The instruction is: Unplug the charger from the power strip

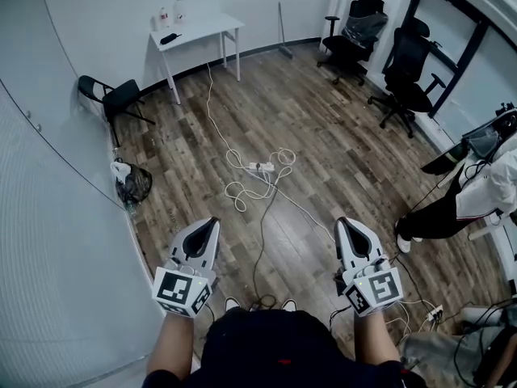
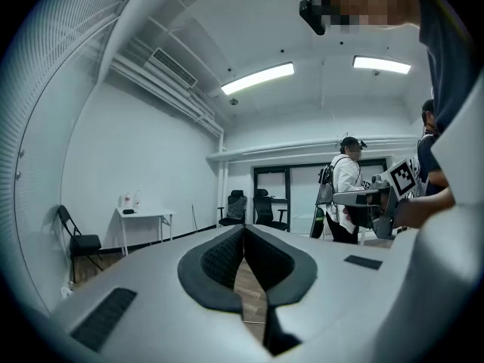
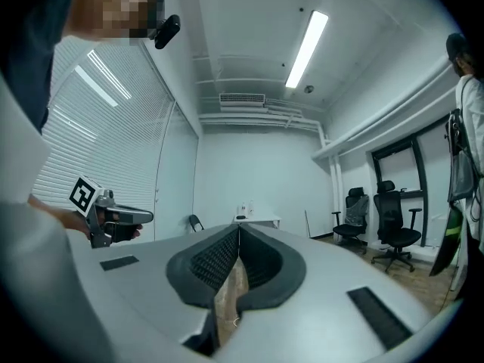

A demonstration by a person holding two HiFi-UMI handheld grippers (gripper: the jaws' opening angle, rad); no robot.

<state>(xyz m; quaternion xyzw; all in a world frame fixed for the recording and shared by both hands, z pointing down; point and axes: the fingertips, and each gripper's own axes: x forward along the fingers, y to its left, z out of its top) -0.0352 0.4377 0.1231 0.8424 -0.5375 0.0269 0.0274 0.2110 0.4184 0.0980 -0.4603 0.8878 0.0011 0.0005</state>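
Note:
A white power strip [image 1: 260,167] lies on the wooden floor in the head view, well ahead of me, amid loops of white cable [image 1: 242,191]. A small white charger [image 1: 269,166] seems to sit on it; it is too small to be sure. My left gripper [image 1: 214,221] and right gripper [image 1: 342,221] are held level above the floor, side by side, far short of the strip. Both are empty with their jaws together. The left gripper view shows its tips [image 2: 243,228] meeting, and the right gripper view shows the same [image 3: 239,228].
A white table [image 1: 196,32] and a folding chair [image 1: 117,97] stand at the back left, with a black bag [image 1: 133,183] by the wall. Two office chairs [image 1: 408,71] stand at the back right. A person [image 1: 485,188] is at the right edge. A dark cable [image 1: 262,241] runs toward my feet.

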